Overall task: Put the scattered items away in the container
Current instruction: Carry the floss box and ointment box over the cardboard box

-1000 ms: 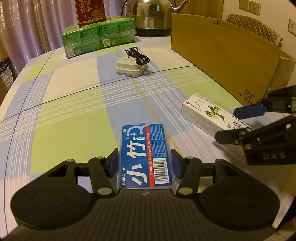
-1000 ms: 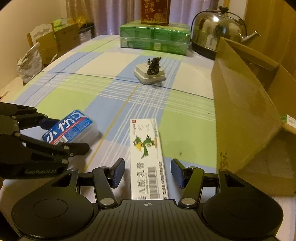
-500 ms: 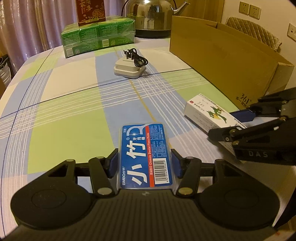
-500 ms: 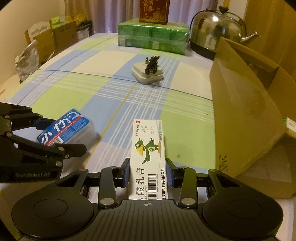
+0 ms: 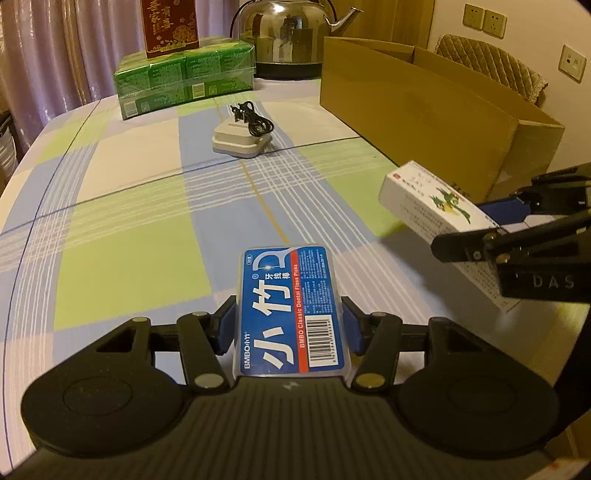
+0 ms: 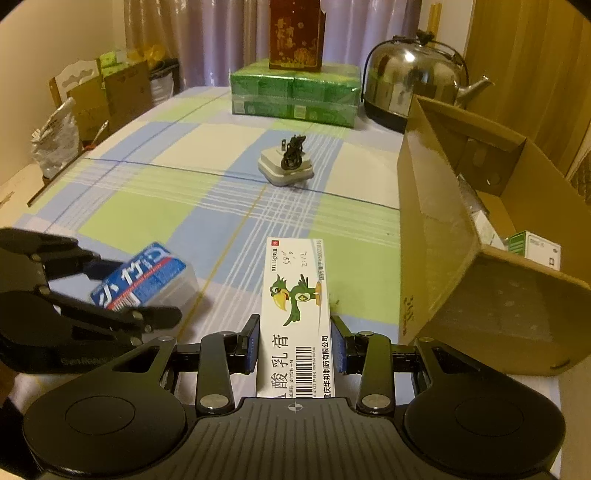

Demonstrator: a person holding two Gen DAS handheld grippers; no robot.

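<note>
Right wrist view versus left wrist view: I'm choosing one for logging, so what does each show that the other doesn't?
Only the right wrist view shows inside the carton, where a small green-and-white box lies, plus clutter beyond the table's far left edge. Only the left shows wall sockets and a chair back. Both show the floss box in the left tool, the ointment box in the right tool, the charger and kettle.

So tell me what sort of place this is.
Probably a home dining room: a checked tablecloth, a steel kettle, and wall sockets behind a padded chair.
</note>
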